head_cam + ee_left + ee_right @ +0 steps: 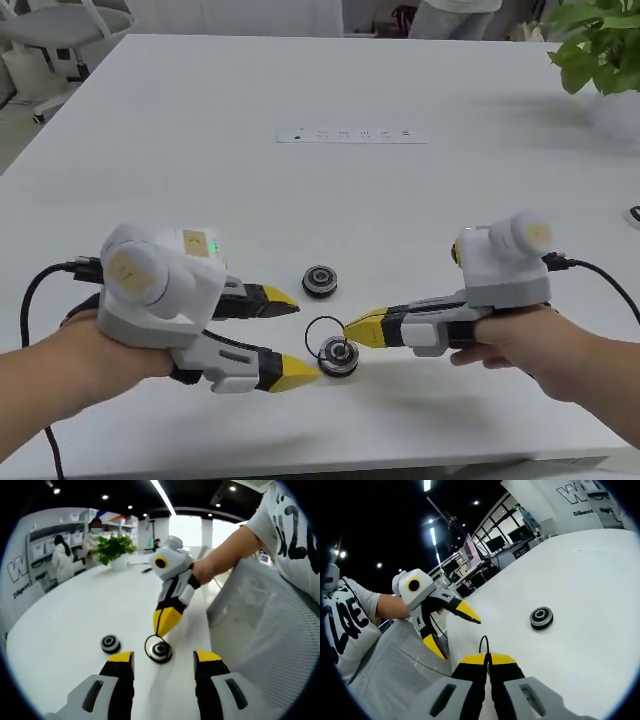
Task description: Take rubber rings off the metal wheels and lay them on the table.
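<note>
Two small metal wheels lie near the table's front edge. The far wheel (320, 281) (110, 643) (541, 617) wears its black rubber ring. The near wheel (338, 357) (160, 651) lies between the two grippers. A thin black rubber ring (309, 330) (146, 645) (483, 641) loops up from it, pinched in my right gripper (352, 330) (161, 628) (488, 658), which is shut on it just above the wheel. My left gripper (290, 335) (164, 657) (454, 630) stands open, its yellow tips to either side just left of the near wheel.
A flat white strip (350, 135) lies mid-table. A potted plant (598, 45) stands at the far right corner and an office chair (50, 35) beyond the far left edge. Black cables trail from both grippers. The white table (200, 150) stretches wide beyond the wheels.
</note>
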The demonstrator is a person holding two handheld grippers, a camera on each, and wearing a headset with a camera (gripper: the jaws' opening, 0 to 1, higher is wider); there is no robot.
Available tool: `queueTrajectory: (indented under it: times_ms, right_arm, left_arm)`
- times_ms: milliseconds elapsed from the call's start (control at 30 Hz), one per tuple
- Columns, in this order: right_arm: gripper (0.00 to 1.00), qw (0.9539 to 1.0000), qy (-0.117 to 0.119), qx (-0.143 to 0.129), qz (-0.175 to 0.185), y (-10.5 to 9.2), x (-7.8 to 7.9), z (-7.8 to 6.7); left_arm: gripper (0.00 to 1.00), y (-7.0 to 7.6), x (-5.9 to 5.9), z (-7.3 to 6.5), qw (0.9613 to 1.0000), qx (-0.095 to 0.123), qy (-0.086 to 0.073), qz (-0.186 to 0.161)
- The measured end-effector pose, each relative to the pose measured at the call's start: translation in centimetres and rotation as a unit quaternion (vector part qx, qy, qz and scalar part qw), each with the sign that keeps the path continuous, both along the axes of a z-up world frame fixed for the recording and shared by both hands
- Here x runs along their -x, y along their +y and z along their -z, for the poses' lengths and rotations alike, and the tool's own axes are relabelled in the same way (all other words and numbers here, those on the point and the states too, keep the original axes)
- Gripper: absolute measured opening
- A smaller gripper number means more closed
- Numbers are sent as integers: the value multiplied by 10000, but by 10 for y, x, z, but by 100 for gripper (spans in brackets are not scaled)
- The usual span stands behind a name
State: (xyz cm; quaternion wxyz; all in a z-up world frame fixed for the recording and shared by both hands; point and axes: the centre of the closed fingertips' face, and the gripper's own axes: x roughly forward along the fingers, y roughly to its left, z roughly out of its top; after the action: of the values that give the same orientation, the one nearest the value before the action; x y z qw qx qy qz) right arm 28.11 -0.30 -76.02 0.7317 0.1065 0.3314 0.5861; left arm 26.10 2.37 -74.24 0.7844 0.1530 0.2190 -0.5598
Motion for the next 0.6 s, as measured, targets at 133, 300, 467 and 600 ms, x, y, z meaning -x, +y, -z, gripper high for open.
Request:
queueTrajectory:
  times_ms: [133,300,467,600]
  right_arm:
    - [0,10000,-15,6,-62,4,1,-2]
    - [0,9999,-49,-3,-124,9,0,-6]
    - [0,9998,-71,-43,-184,20,-2,-10]
    - [0,9996,-92,-62,-244,29,-3,-12]
  left_arm:
    - [52,10,0,-3,9999,53,-7,-132]
    - [56,29,2,-4,9995,53,2,-314]
    - [61,43,1,-5,9987,49,23,-507]
    - [64,52,-1,-8,9979,75,8,-645]
